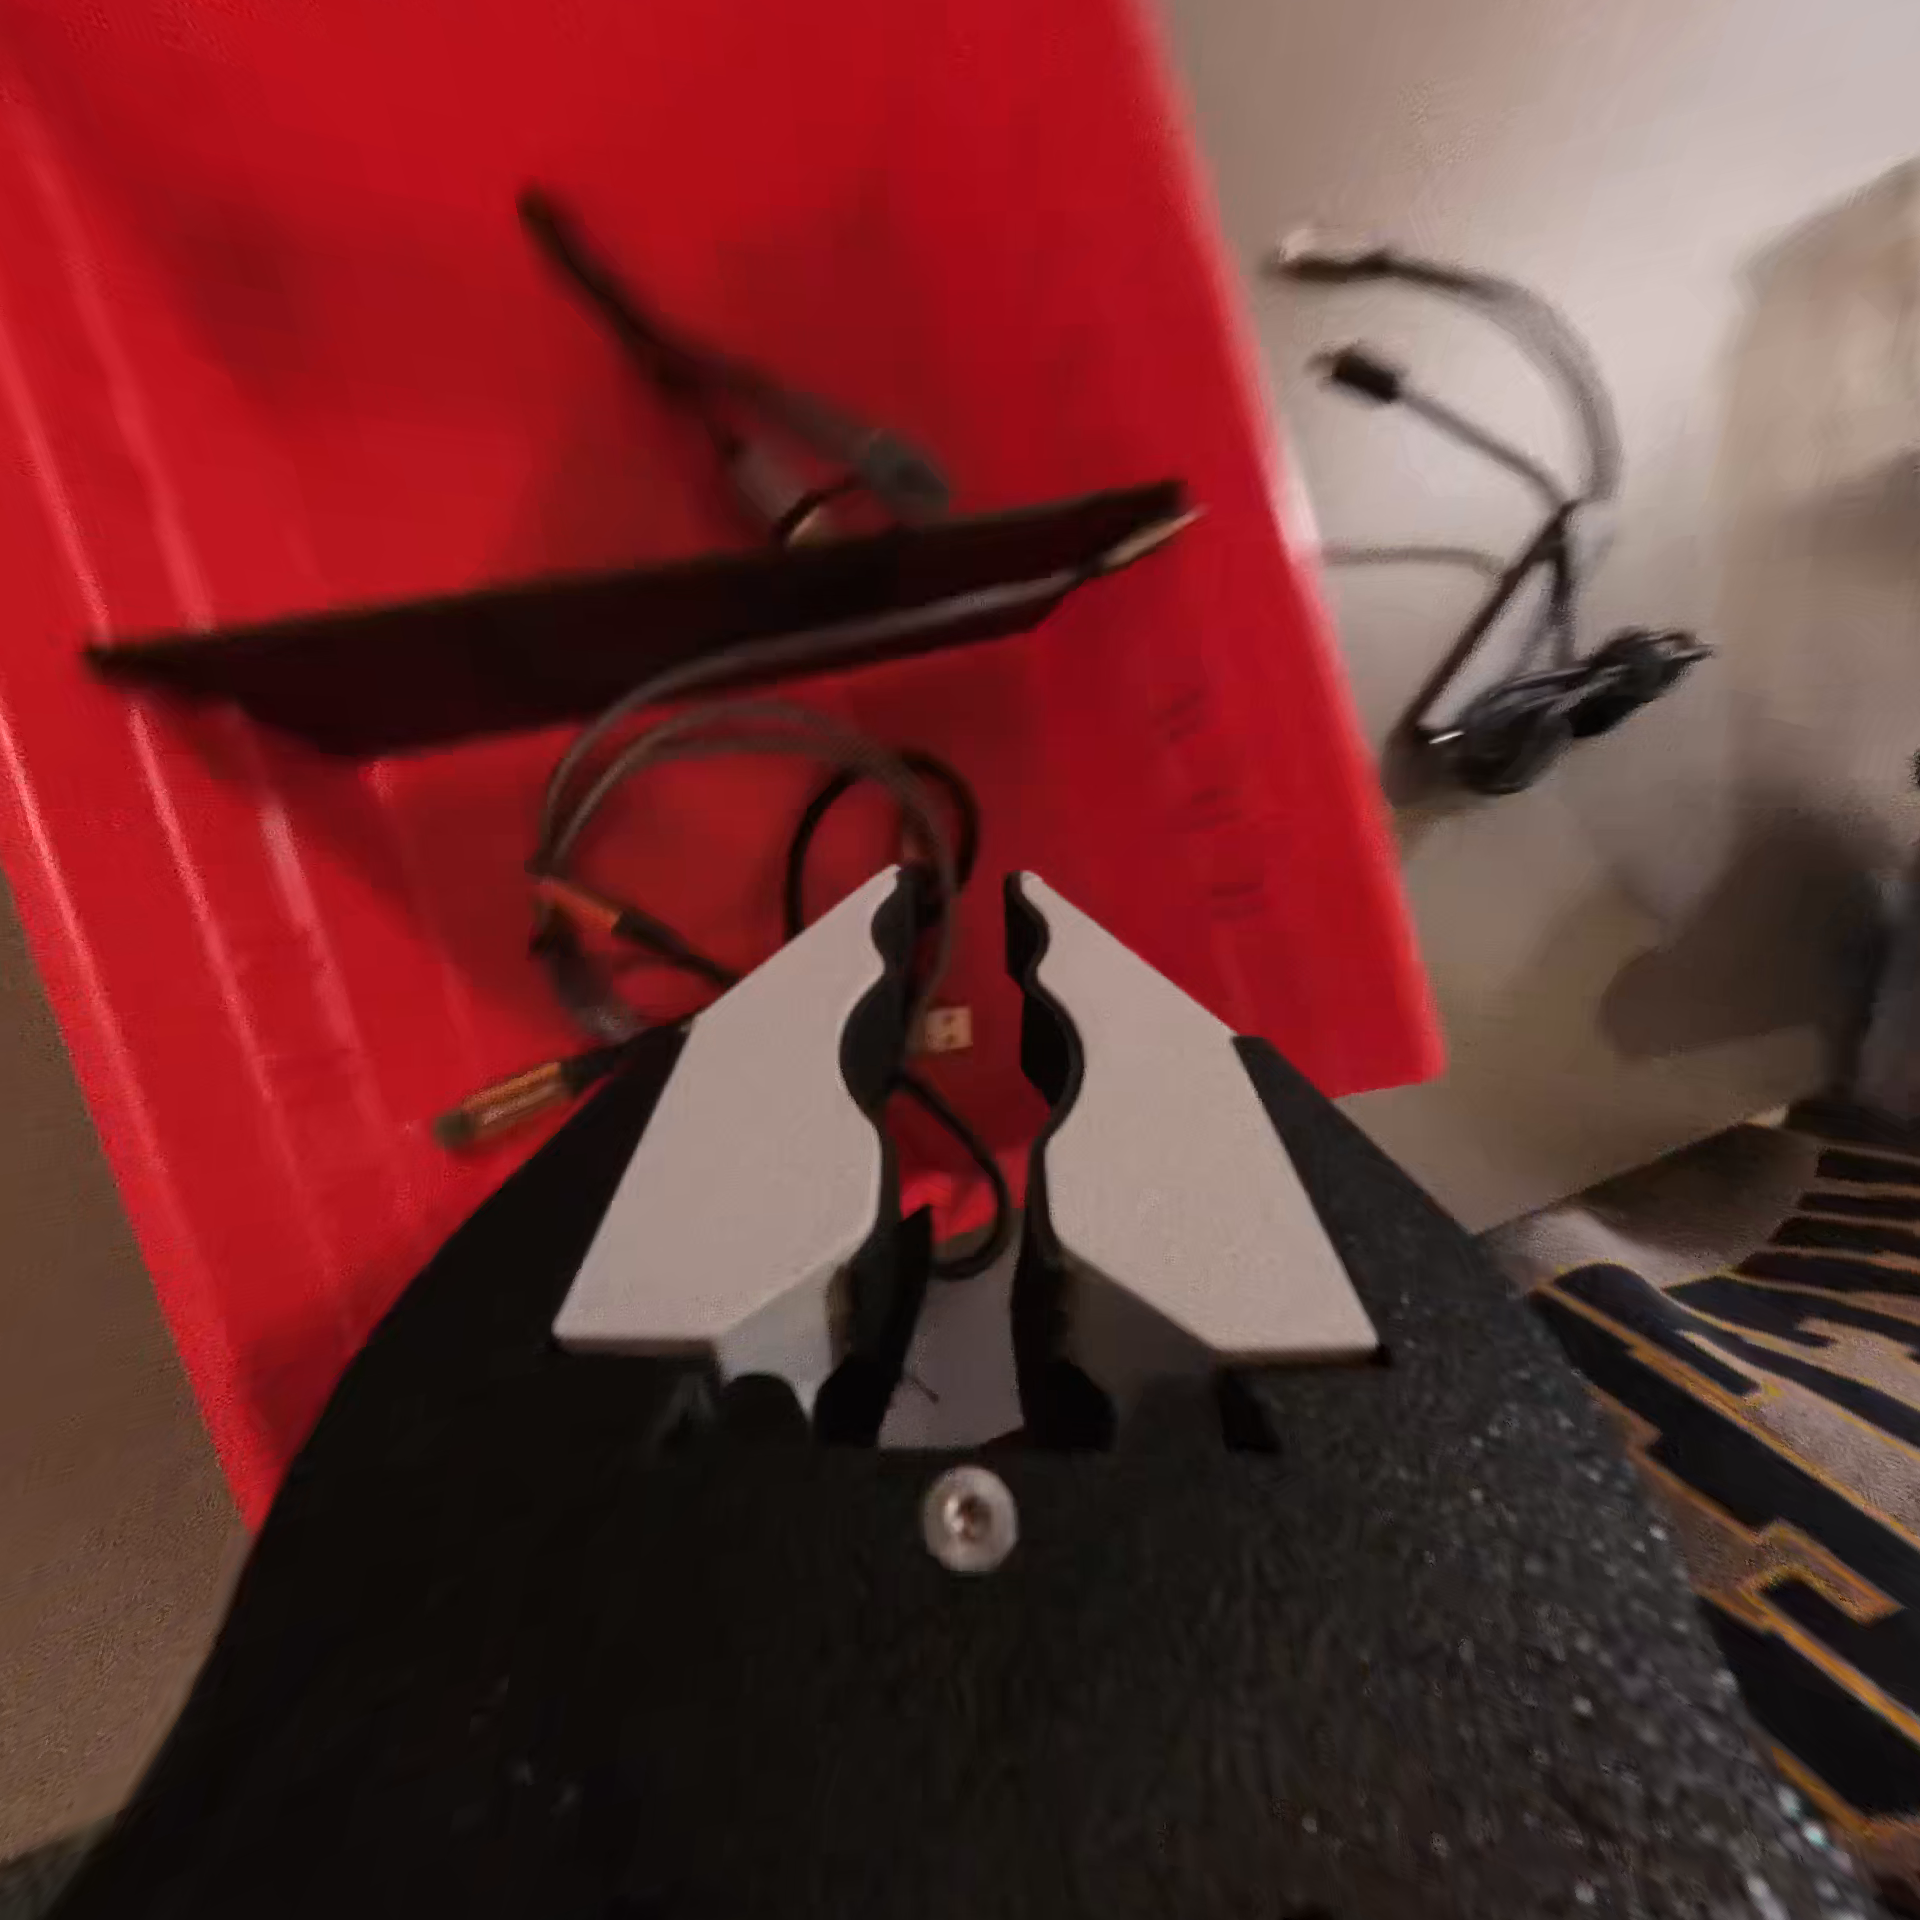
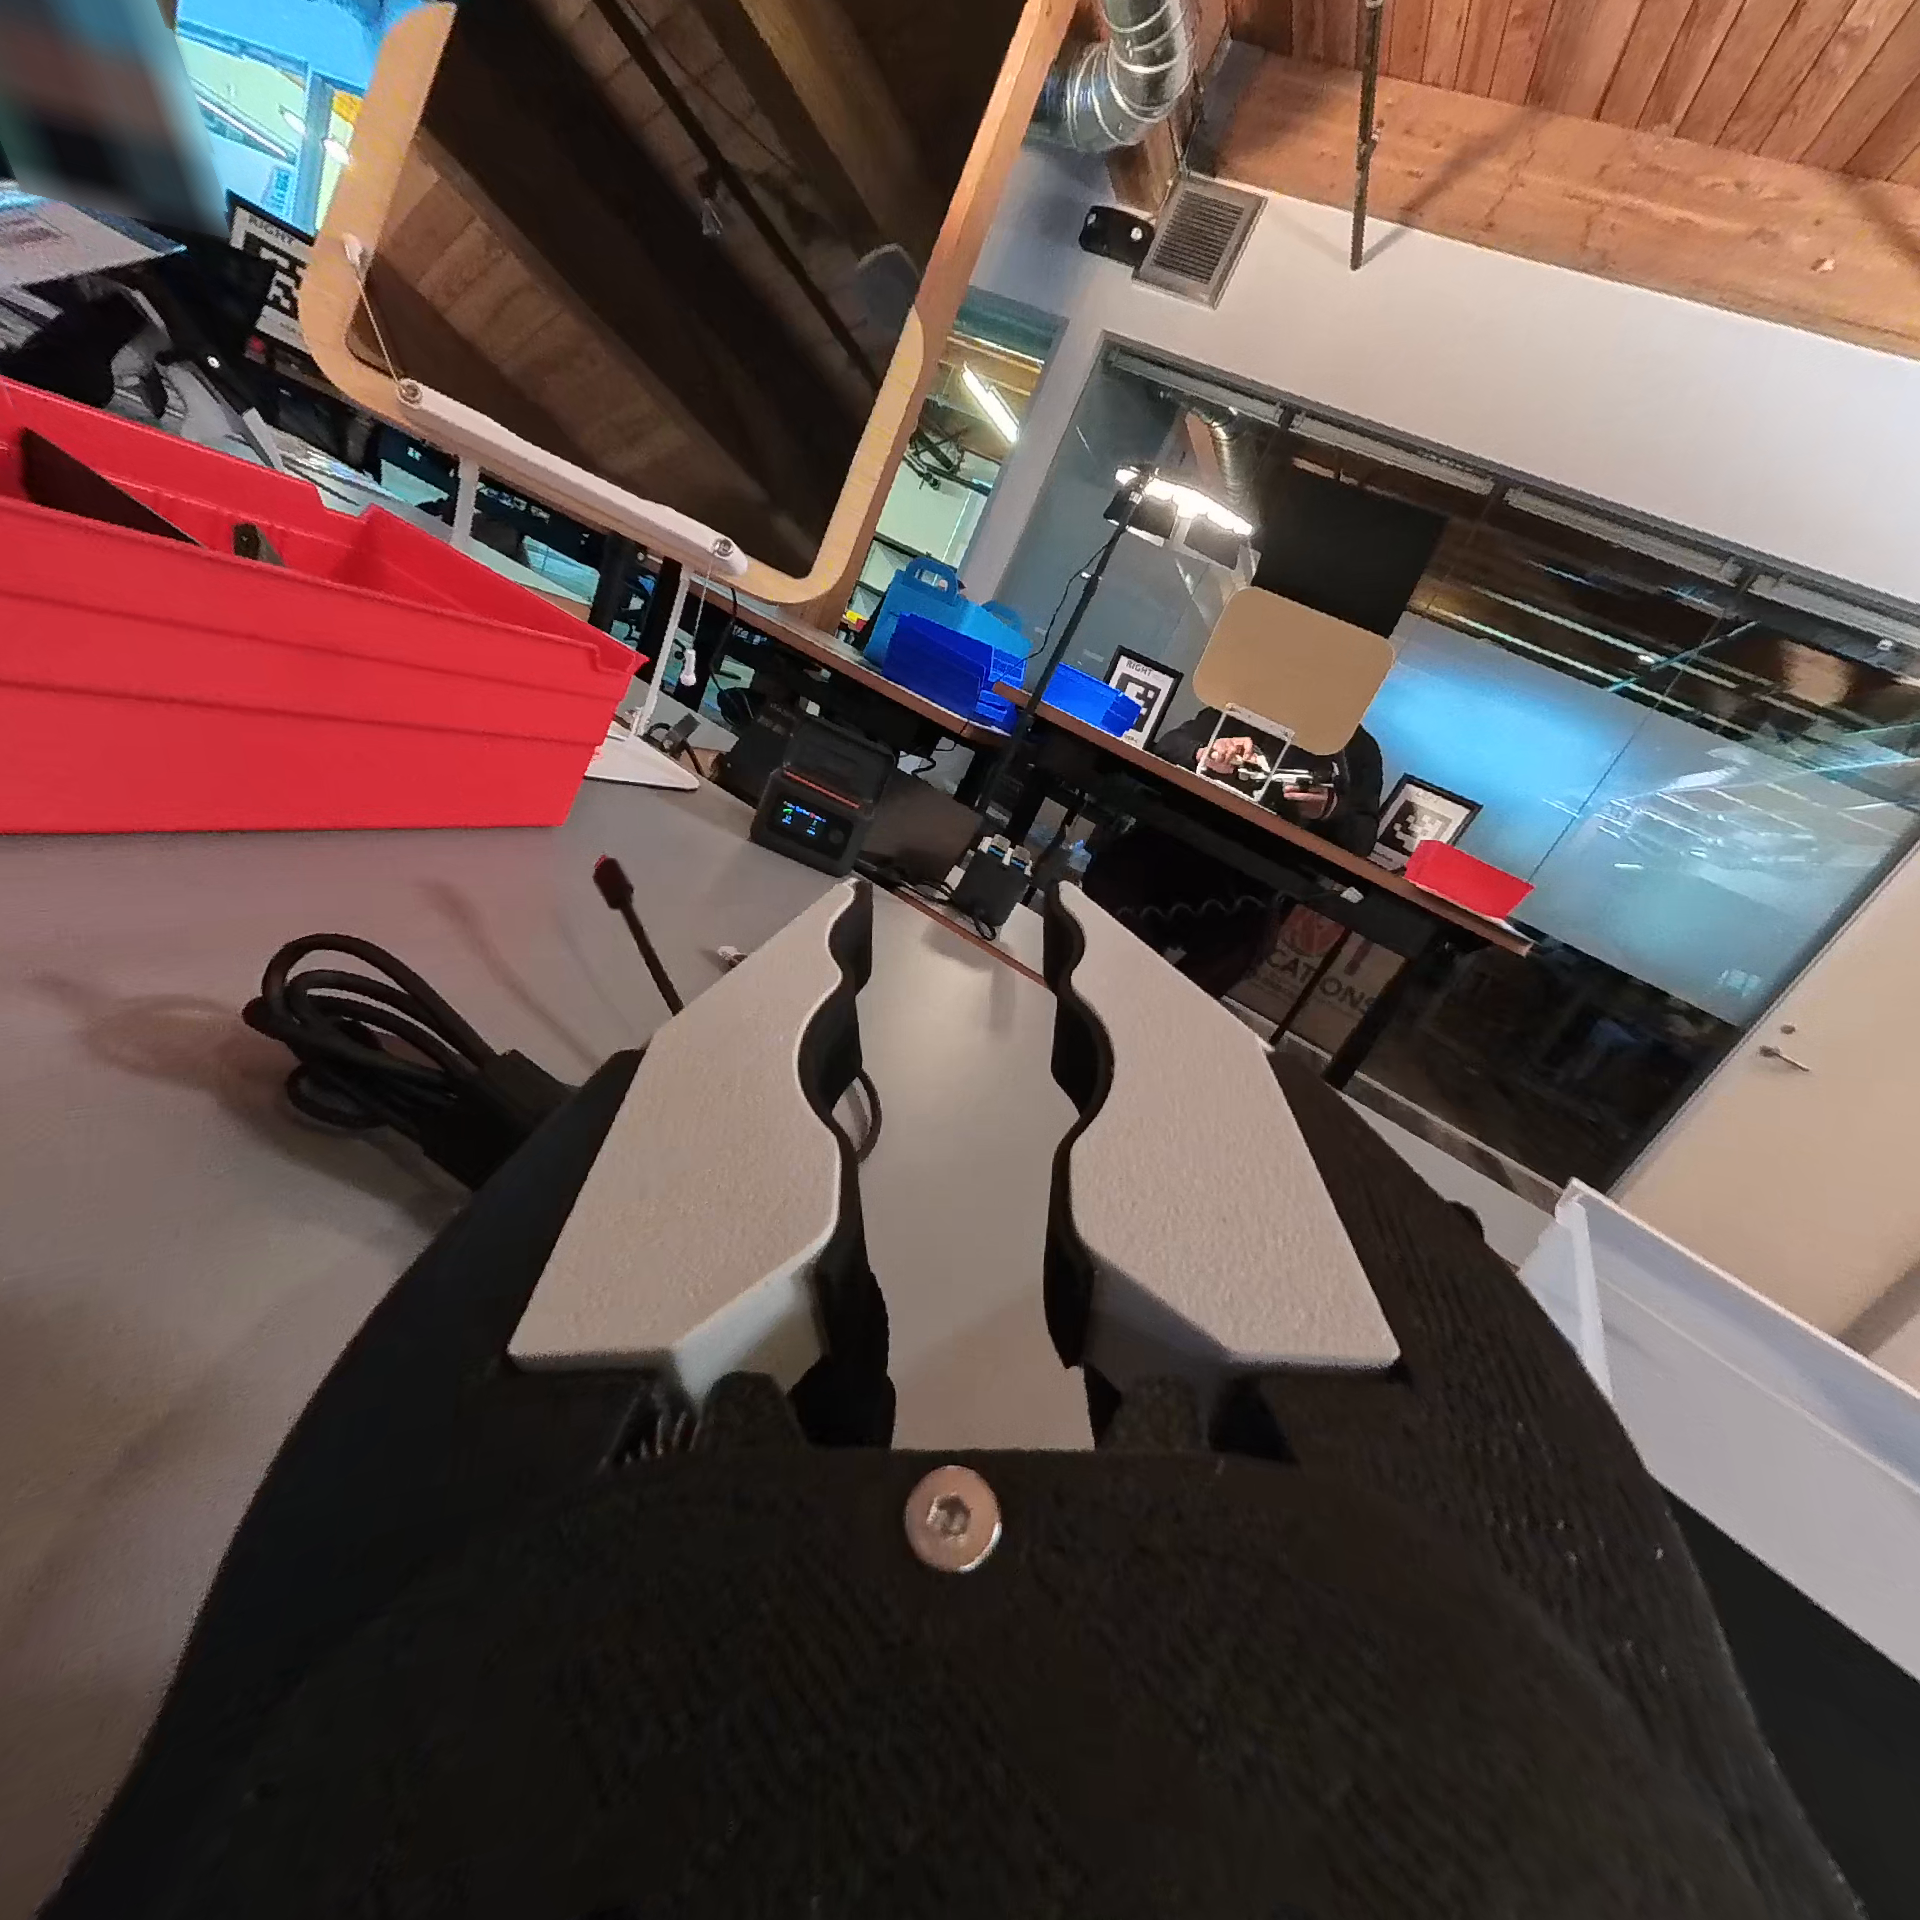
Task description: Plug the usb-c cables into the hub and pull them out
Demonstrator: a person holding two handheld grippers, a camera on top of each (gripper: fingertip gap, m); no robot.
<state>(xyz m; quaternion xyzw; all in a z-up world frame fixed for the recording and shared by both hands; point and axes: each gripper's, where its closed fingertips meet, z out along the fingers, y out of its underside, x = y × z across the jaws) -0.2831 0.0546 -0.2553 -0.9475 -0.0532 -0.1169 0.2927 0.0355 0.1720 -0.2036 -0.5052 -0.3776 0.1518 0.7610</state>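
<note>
The left wrist view is blurred by motion. My left gripper point(image 1: 961, 881) hovers over a red bin point(image 1: 364, 312) and is open by a narrow gap. Dark braided cables point(image 1: 748, 790) with copper-coloured plugs point(image 1: 509, 1101) lie coiled in the bin under the fingers; a thin black cable shows through the gap, not clamped. On the grey table right of the bin lies another dark cable bundle point(image 1: 1538, 696) with loose plug ends point(image 1: 1361, 374). My right gripper point(image 2: 956, 894) is open and empty, low over the table. A black cable bundle point(image 2: 384, 1049) lies just left of it, one red-tipped plug point(image 2: 613, 883) sticking up.
A black divider point(image 1: 623, 634) crosses the bin. In the right wrist view the red bin point(image 2: 312, 707) stands at the far left and a white tray point(image 2: 1714, 1382) at the right table edge. A small black power unit point(image 2: 821, 821) sits behind. A person sits at a far table point(image 2: 1278, 769). The left gripper's tips are roughly 35 centimetres from the right gripper's.
</note>
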